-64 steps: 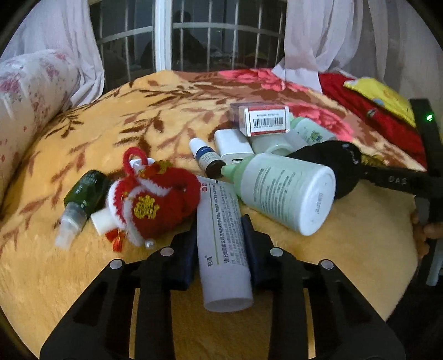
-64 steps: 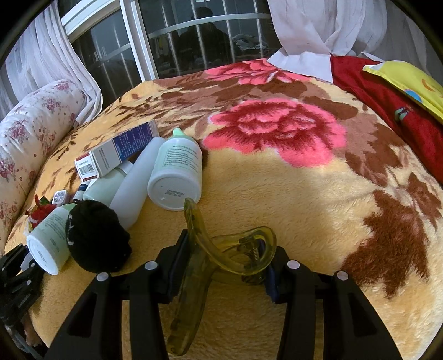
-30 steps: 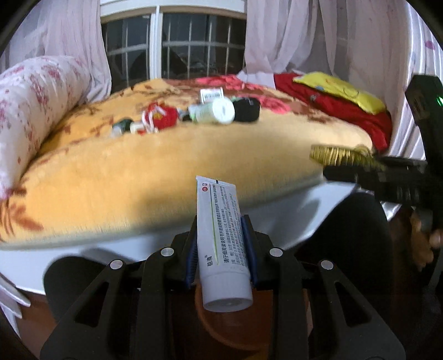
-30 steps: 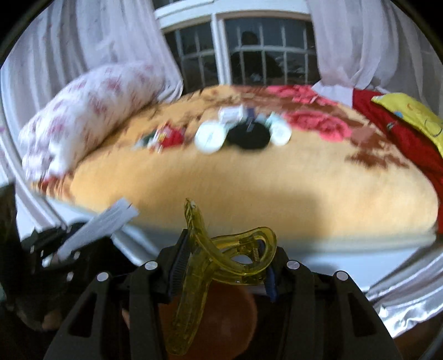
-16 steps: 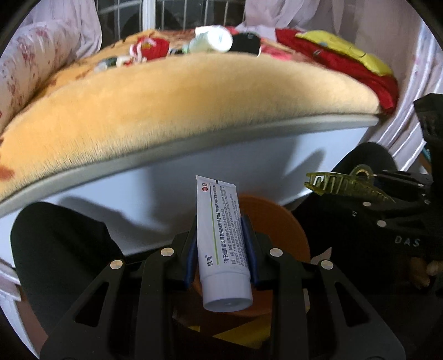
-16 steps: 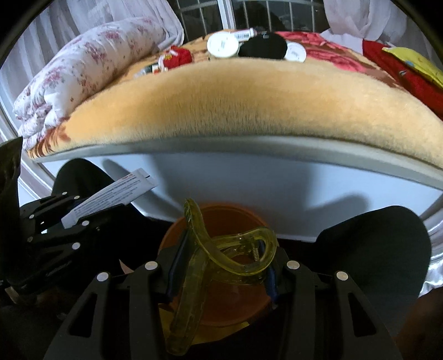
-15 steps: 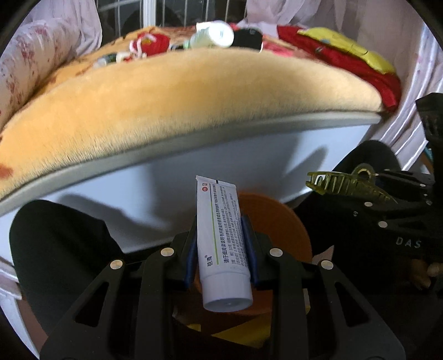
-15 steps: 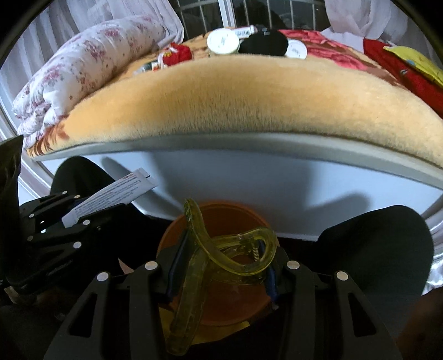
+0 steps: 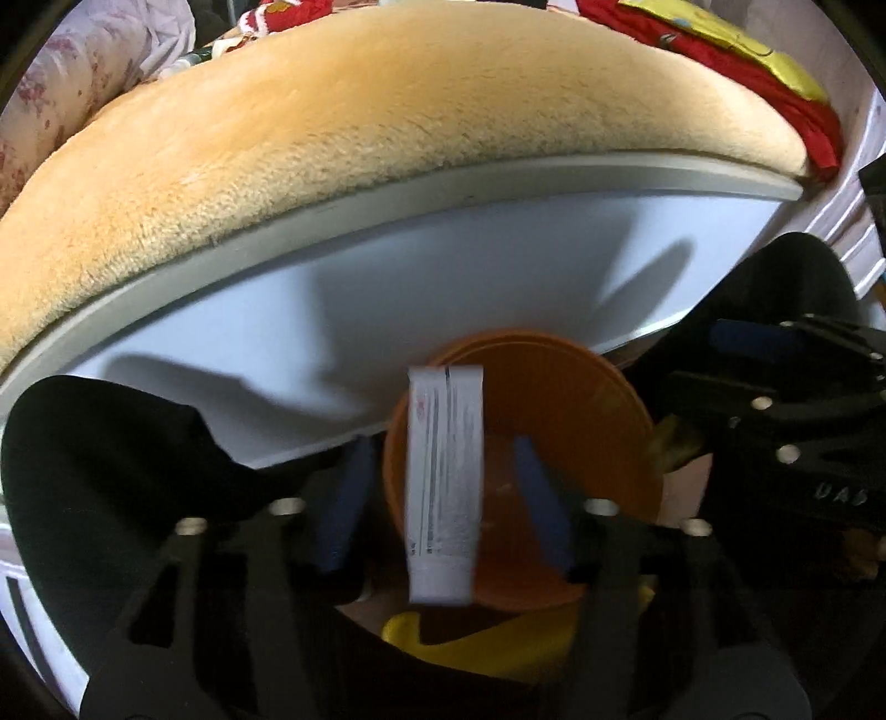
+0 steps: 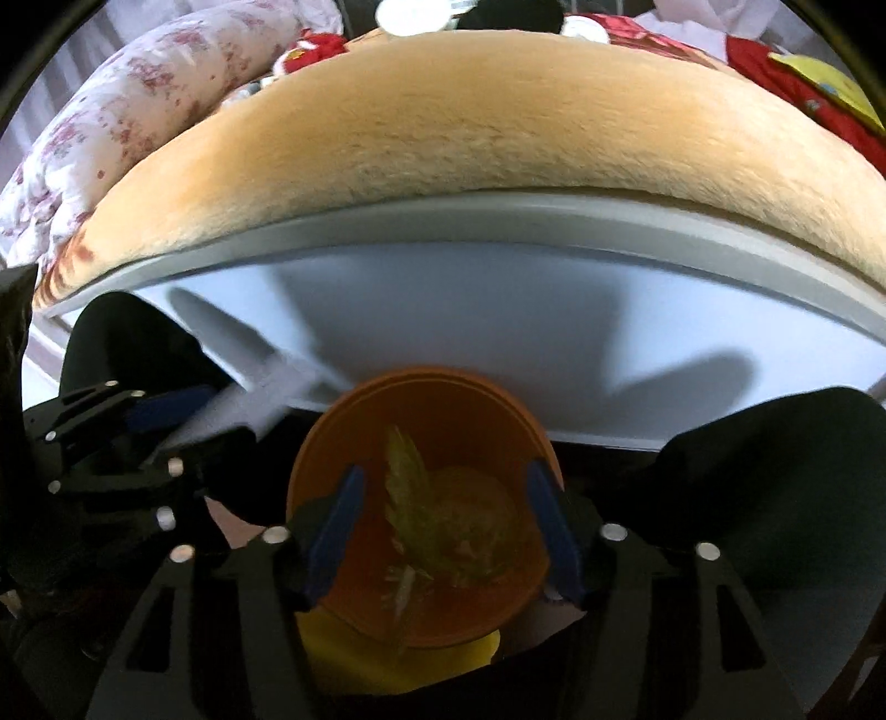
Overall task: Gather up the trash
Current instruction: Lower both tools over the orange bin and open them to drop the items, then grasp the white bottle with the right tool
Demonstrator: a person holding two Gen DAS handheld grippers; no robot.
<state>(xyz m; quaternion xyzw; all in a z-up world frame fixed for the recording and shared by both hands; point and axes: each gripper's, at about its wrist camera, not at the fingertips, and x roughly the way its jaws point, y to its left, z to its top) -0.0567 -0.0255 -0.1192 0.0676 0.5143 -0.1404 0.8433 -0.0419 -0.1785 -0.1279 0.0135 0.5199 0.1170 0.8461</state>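
**A:** So what are your jaws doing right now?

**B:** Your left gripper (image 9: 440, 498) is spread wide, with the blue pads well clear on both sides of the white tube (image 9: 443, 487). Neither pad touches it. The tube is blurred, upright in the gap between the fingers, cap end down, right over the mouth of the orange bin (image 9: 581, 421). You're not pinching anything with that one.

**A:** And the other hand?

**B:** Same deal. Your right gripper (image 10: 446, 526) has its jaws splayed apart with nothing between the pads. The yellow hair clip (image 10: 437, 515) sits below them, inside the orange bin (image 10: 332, 459); it's blurry, so can't tell if it's resting on the bottom or not. From the left wrist view you can also see your right gripper (image 9: 775, 399) off to the side, next to the bin rim.

**A:** What's around the bin?

**B:** It sits right against the white bed frame (image 10: 470, 321), under the edge of the plush orange blanket (image 10: 470, 127). Something yellow (image 10: 354, 659) is under the bin; can't tell what. Up top on the blanket there's the red plush ornament (image 10: 310, 50), a white bottle (image 10: 412, 14) and a black thing (image 10: 509, 14), well away from both grippers. Floral quilt roll (image 10: 122, 111) on the left side.
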